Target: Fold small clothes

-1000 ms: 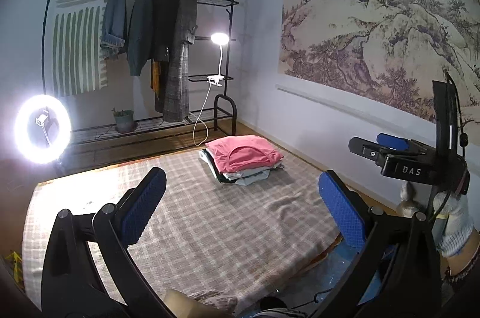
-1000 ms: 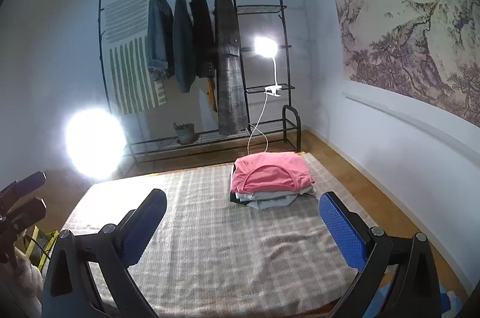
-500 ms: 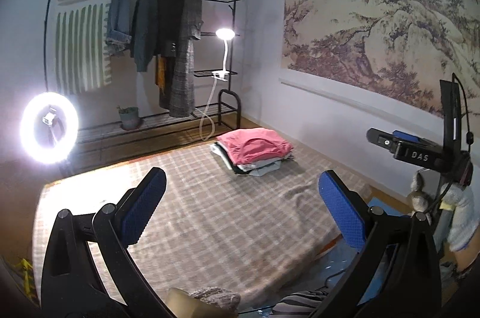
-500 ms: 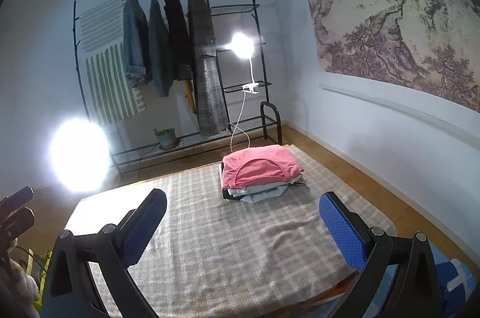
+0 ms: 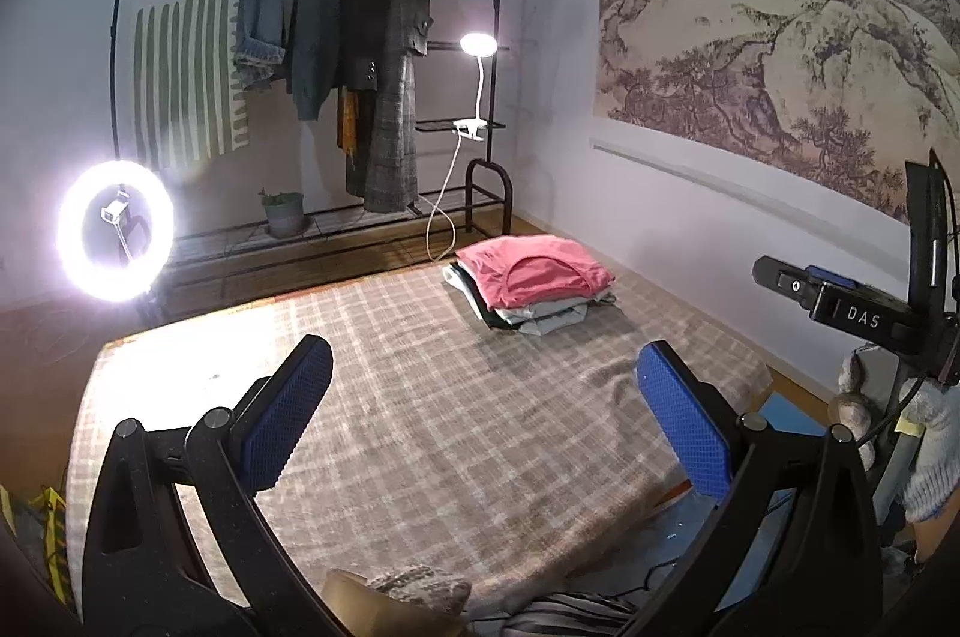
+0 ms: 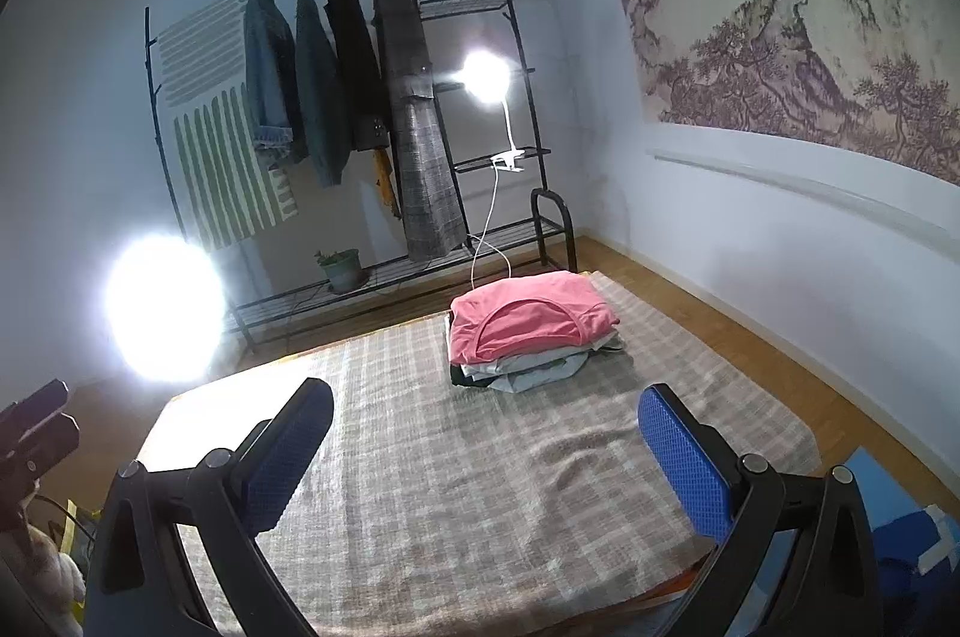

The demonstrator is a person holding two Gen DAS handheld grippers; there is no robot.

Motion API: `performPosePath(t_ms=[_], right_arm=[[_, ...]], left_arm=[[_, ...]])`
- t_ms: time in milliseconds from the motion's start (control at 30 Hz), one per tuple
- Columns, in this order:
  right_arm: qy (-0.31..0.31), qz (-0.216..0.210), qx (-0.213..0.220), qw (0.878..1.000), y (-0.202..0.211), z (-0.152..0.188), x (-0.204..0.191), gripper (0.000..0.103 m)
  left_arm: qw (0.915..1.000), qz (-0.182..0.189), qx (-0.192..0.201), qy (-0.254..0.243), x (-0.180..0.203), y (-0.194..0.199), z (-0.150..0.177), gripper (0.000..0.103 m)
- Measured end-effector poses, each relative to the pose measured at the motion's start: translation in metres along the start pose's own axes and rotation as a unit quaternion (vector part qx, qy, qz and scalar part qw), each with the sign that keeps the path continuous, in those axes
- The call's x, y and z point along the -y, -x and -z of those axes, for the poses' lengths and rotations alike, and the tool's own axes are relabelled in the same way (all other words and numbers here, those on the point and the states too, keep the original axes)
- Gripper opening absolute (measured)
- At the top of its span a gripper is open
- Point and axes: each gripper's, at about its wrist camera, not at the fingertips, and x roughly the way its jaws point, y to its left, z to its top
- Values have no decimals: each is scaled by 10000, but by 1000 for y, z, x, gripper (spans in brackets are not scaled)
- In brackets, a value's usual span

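A stack of folded clothes with a pink top [image 5: 534, 271] uppermost sits at the far right of a plaid blanket [image 5: 420, 433]; the stack shows in the right wrist view [image 6: 528, 322] too, on the same blanket [image 6: 480, 487]. My left gripper [image 5: 486, 415] is open and empty, held above the blanket's near part. My right gripper [image 6: 486, 451] is open and empty, also well short of the stack. The right gripper's body [image 5: 852, 313] shows at the right edge of the left wrist view.
A clothes rack [image 5: 360, 66] with hanging coats stands at the back wall. A ring light [image 5: 114, 229] glares at the left and a clip lamp [image 5: 477, 45] on the rack. A wall [image 5: 720, 217] runs along the right. Bundled cloth [image 5: 420, 586] lies at the blanket's near edge.
Both grippers have drifted and tilted slightly, so the stack sits a little differently in each view. Both stay open and empty. The stack has not moved.
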Motion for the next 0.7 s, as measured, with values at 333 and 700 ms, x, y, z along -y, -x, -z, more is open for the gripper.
performPosePath(t_ms=[333, 700], right_arm=[[199, -67, -22, 9998, 4, 9, 20, 103], [207, -91, -32, 9997, 4, 18, 23, 103]], left_arm=[[9996, -90, -262, 31, 32, -10, 18, 103], [9991, -159, -376, 58, 38, -13, 24, 103]])
